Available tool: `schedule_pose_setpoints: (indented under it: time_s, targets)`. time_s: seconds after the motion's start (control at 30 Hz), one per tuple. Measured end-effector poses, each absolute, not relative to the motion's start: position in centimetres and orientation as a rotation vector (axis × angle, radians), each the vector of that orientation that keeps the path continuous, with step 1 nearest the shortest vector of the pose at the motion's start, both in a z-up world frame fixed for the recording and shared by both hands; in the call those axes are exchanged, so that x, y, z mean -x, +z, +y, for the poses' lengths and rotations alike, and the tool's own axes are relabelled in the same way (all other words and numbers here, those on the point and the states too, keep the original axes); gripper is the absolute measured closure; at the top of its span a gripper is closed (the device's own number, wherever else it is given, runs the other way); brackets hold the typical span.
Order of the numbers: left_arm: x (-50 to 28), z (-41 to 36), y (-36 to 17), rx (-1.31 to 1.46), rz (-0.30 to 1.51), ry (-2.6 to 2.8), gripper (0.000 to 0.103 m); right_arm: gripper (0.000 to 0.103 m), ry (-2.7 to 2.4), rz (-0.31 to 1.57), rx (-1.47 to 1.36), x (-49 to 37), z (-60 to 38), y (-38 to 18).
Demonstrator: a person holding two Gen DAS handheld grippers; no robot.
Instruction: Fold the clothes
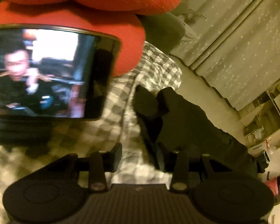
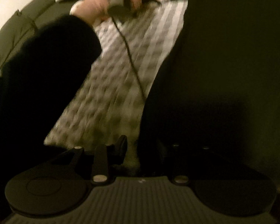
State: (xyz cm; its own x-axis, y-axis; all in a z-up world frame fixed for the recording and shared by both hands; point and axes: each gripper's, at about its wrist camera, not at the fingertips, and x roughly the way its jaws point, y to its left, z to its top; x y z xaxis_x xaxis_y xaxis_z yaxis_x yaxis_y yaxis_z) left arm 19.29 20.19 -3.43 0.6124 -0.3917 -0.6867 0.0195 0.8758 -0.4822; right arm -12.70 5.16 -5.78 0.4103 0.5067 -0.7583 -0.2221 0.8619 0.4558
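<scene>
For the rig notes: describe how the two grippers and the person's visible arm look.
Both the left gripper and right gripper are matte black, with ribbed bodies, round side discs and silver pivot pins. The hand wears a black sleeve; a thin dark cable trails below.

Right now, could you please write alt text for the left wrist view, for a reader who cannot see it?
A phone playing a video leans against a red cushion on a grey-and-white checked bedspread. A black garment lies to its right, and the open, empty left claw fills the bottom.
</scene>
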Motion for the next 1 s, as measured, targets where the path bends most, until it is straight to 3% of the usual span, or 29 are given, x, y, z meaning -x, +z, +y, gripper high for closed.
schedule_pose_setpoints:
  time_s: [0.17,0.53,0.77,0.93,1.0]
  targets:
    - [-16.5,21.9,-1.8,0.375,0.867,-0.265,0.063,0.064,0.434,1.083,-0.324,14.4,5.4,-6.1]
    - [-9.2,24.3,2.1,0.179,0.772,-0.311,0.064,0.064,0.331,0.894,-0.364,17.4,4.7,-3.9]
    - [-9.1,21.8,-0.1,0.234,0.787,-0.334,0.063,0.065,0.216,0.868,-0.101,16.8,10.0,-5.9]
    - [-10.7,21.7,-1.4,0.343,0.792,-0.306,0.063,0.084,0.148,0.909,0.021,16.3,10.8,-7.9]
    - [-11.5,21.7,-1.7,0.392,0.784,-0.301,0.063,0.099,0.153,0.918,0.009,16.0,10.3,-8.3]
